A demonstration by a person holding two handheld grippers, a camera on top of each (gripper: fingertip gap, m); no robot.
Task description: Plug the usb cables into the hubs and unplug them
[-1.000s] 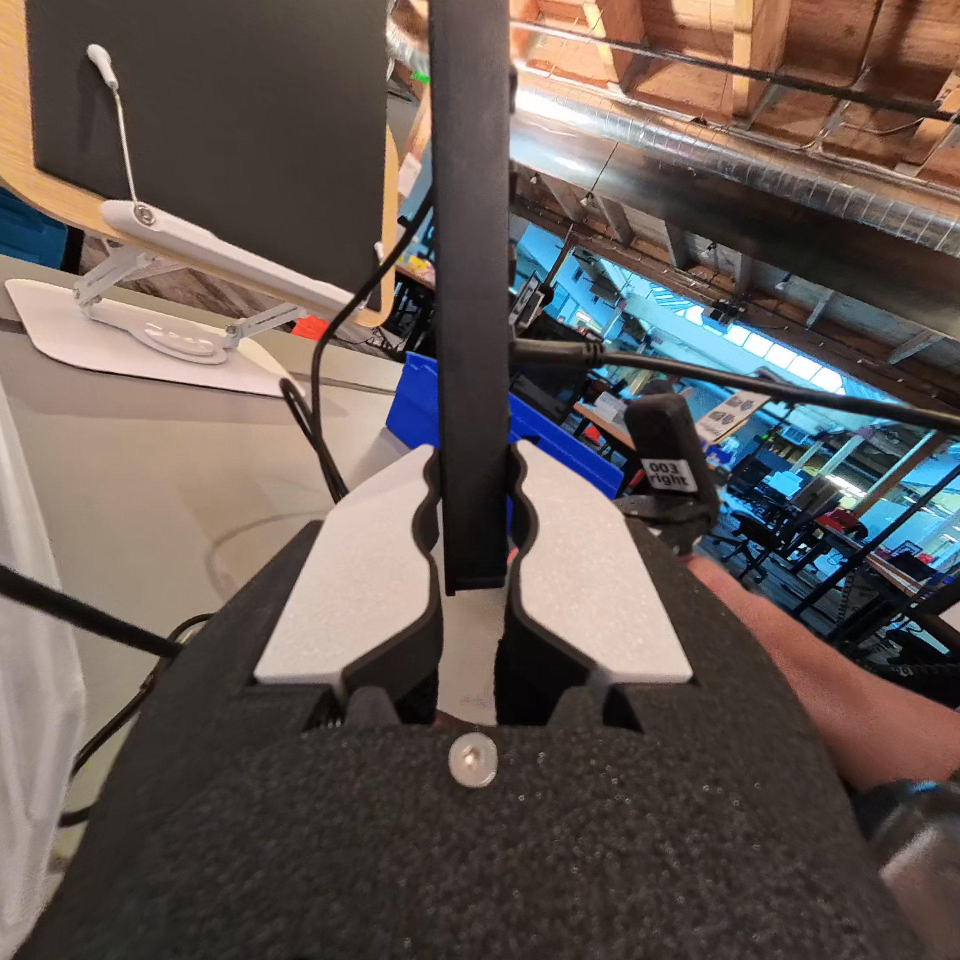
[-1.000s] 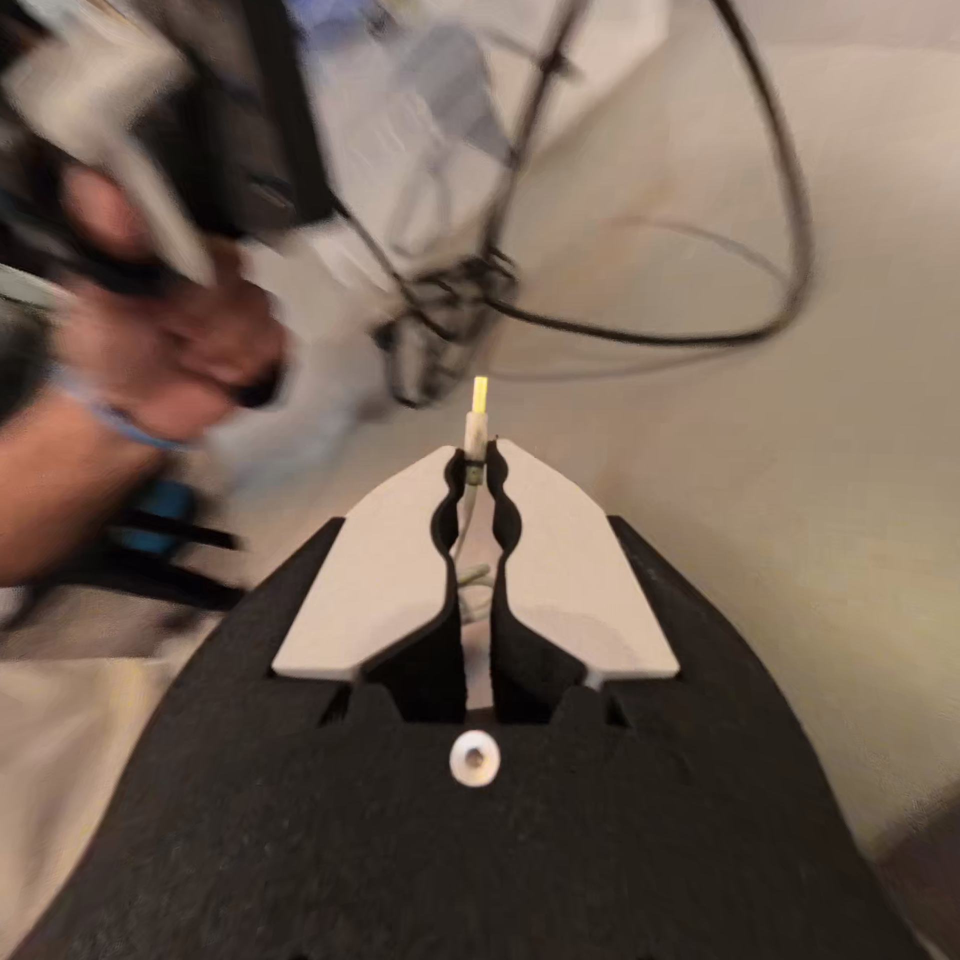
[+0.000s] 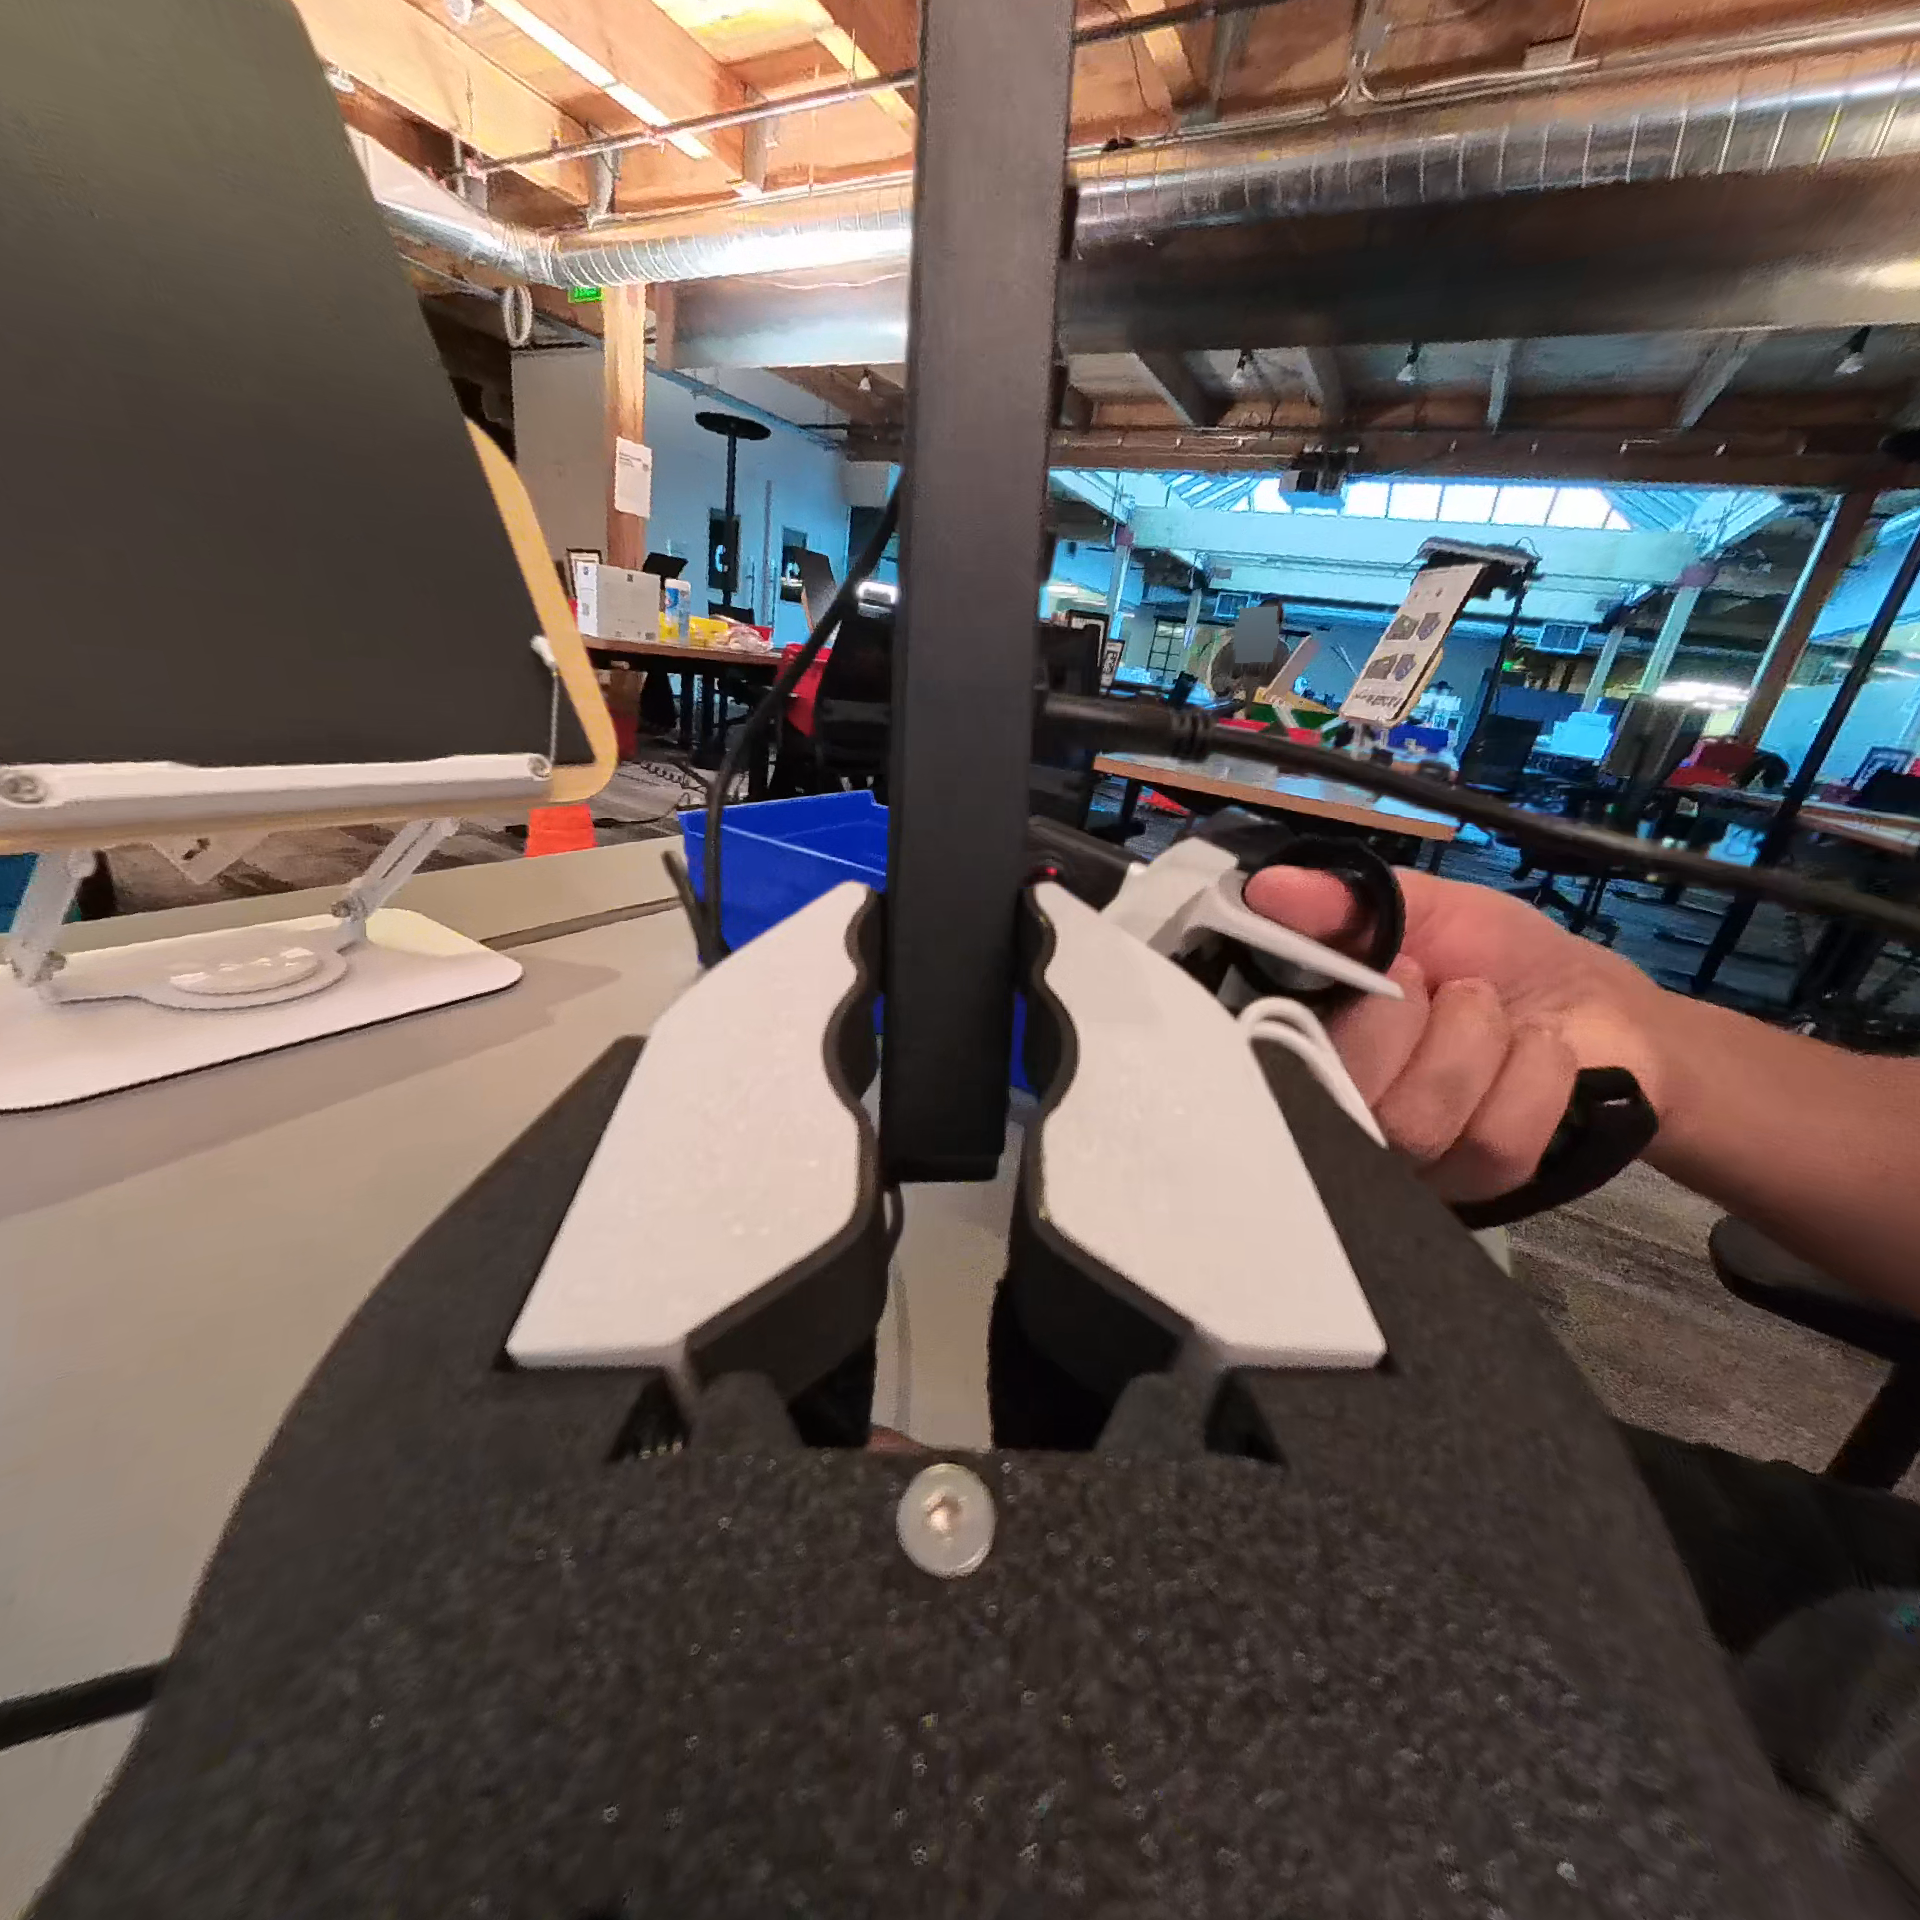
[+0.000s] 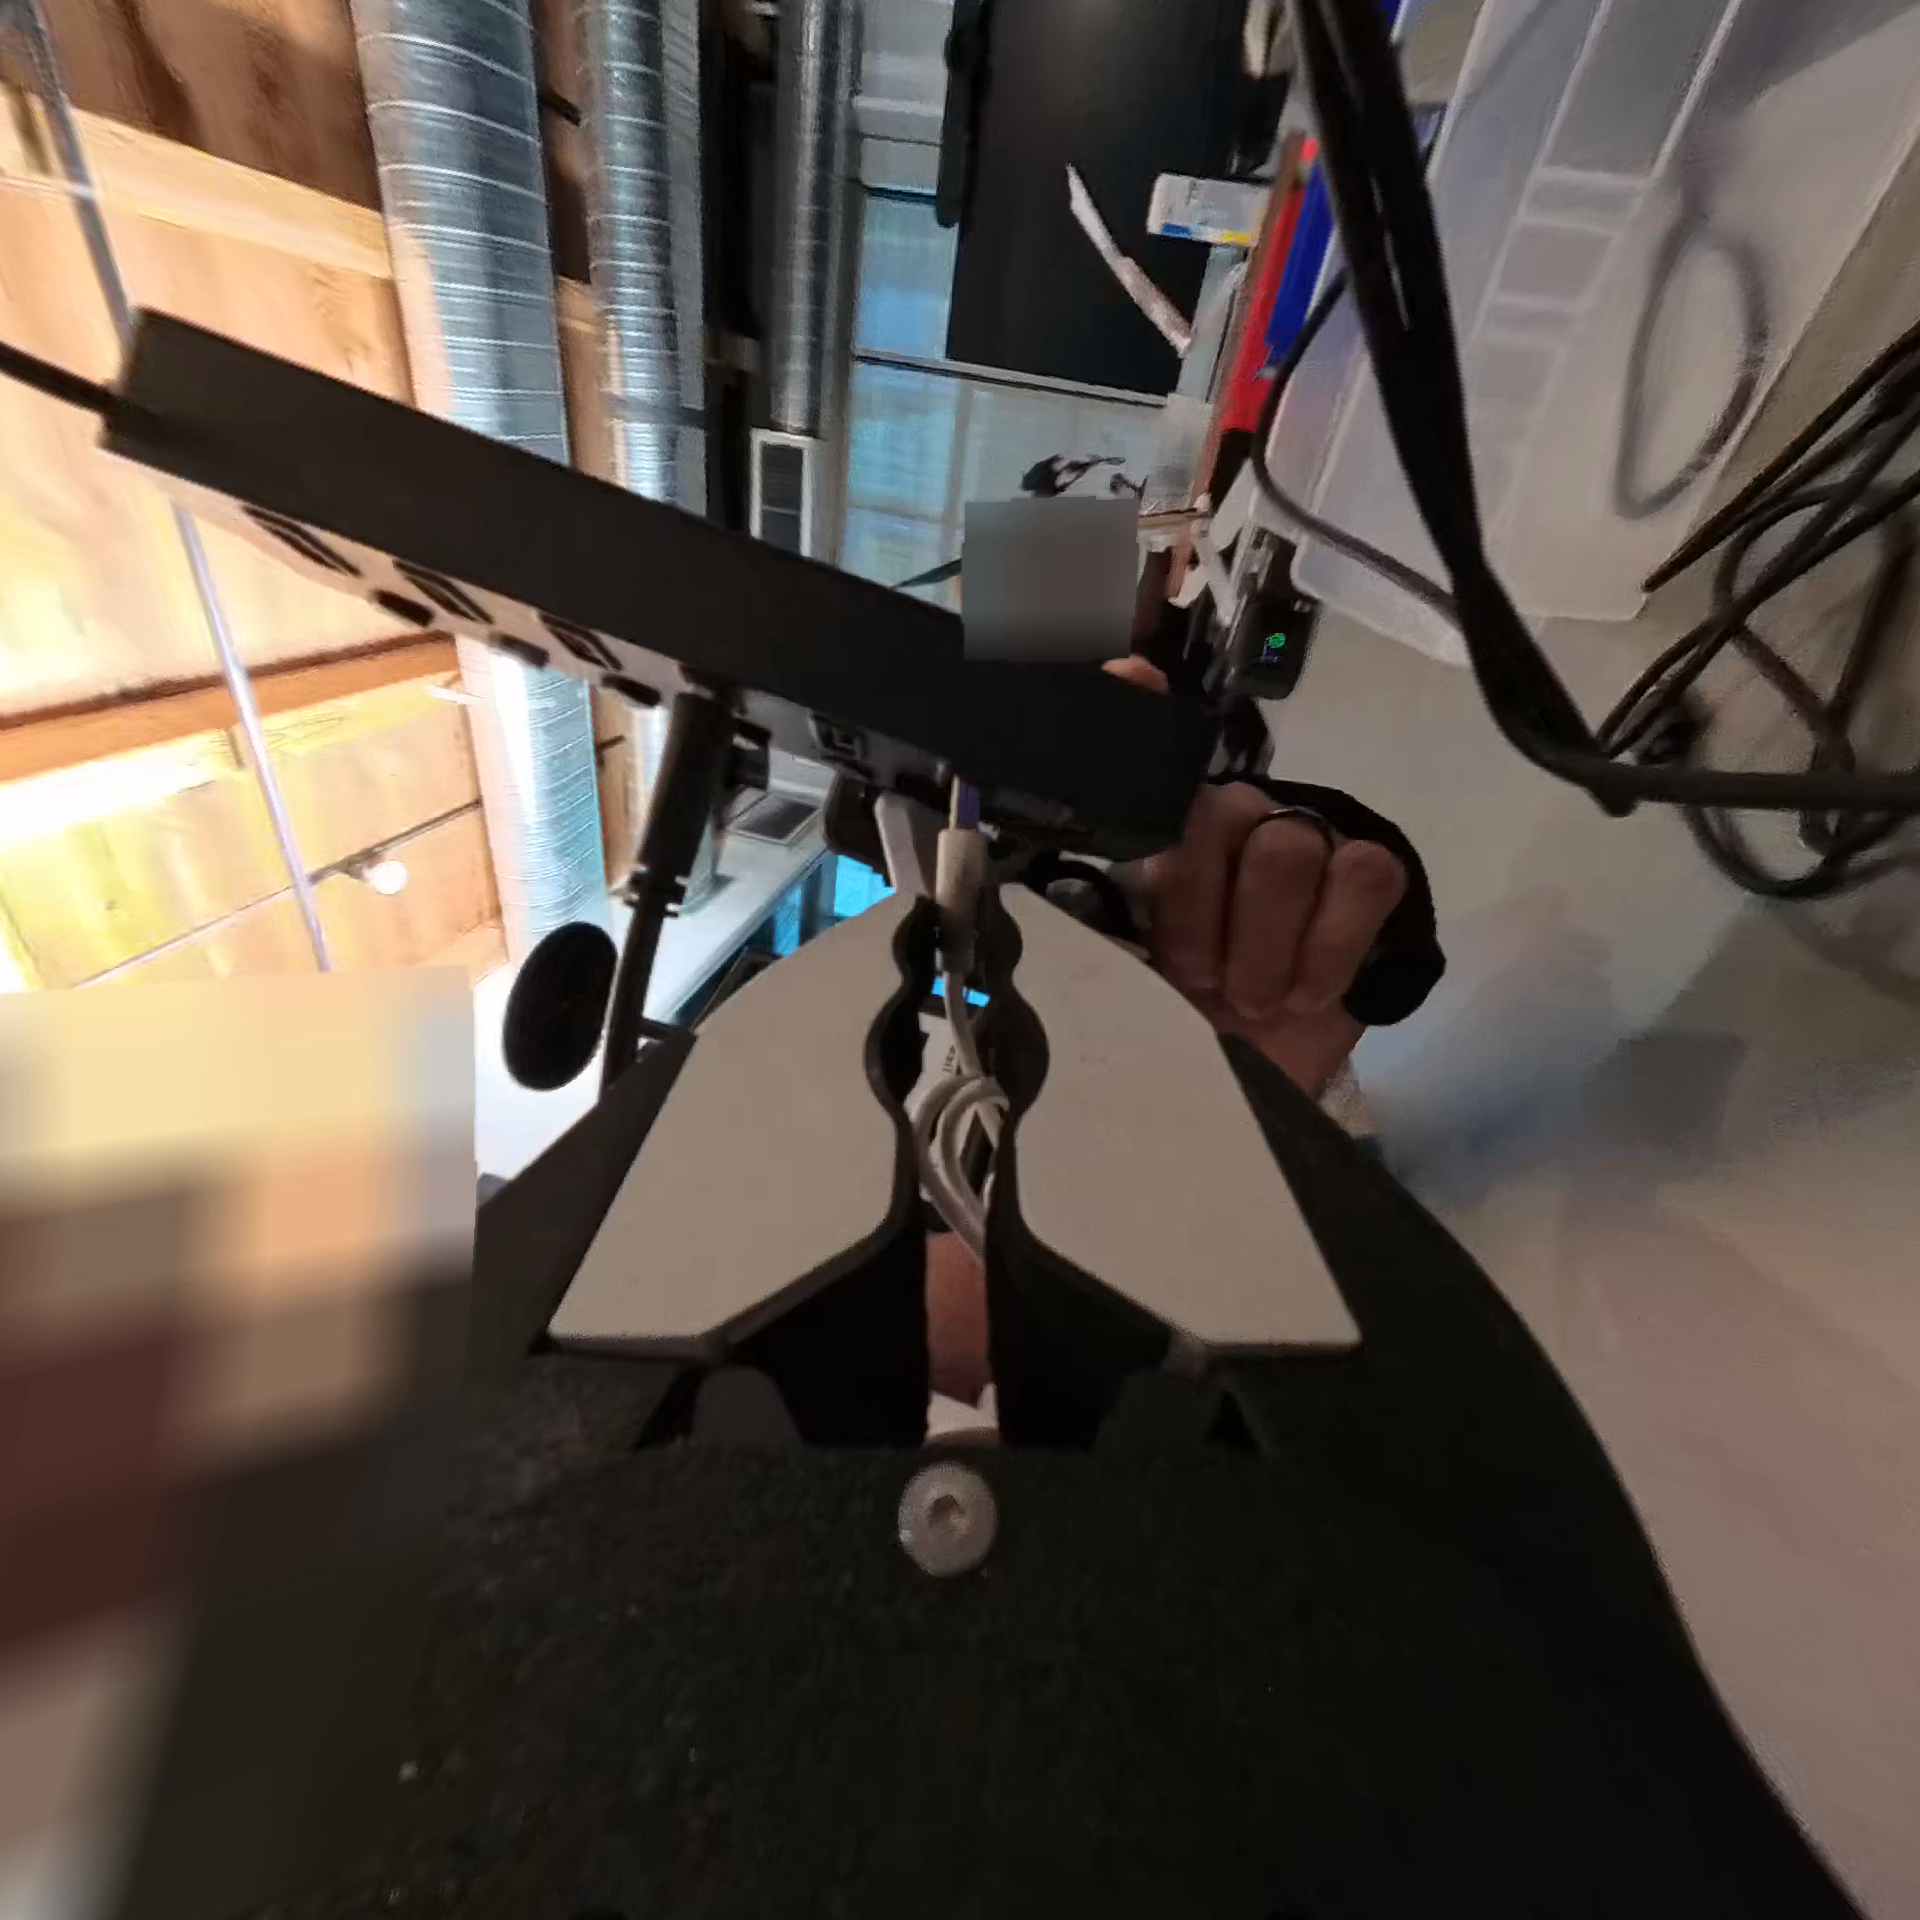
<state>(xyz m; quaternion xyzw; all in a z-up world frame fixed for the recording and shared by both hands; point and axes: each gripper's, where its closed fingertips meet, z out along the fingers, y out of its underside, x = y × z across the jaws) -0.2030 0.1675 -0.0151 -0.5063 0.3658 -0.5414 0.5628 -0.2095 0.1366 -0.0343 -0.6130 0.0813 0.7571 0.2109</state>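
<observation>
Standing upright in the left gripper (image 3: 951, 1023), the hub (image 3: 982, 582) points ceilingward.

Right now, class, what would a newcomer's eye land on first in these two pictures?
The long black hub, standing upright and clamped in the left tongs, fills the middle of the left view. In the right view the right tongs pinch a white cable whose plug meets the hub's edge, with a hand just right of it. A black cable already juts from the hub's side.
</observation>
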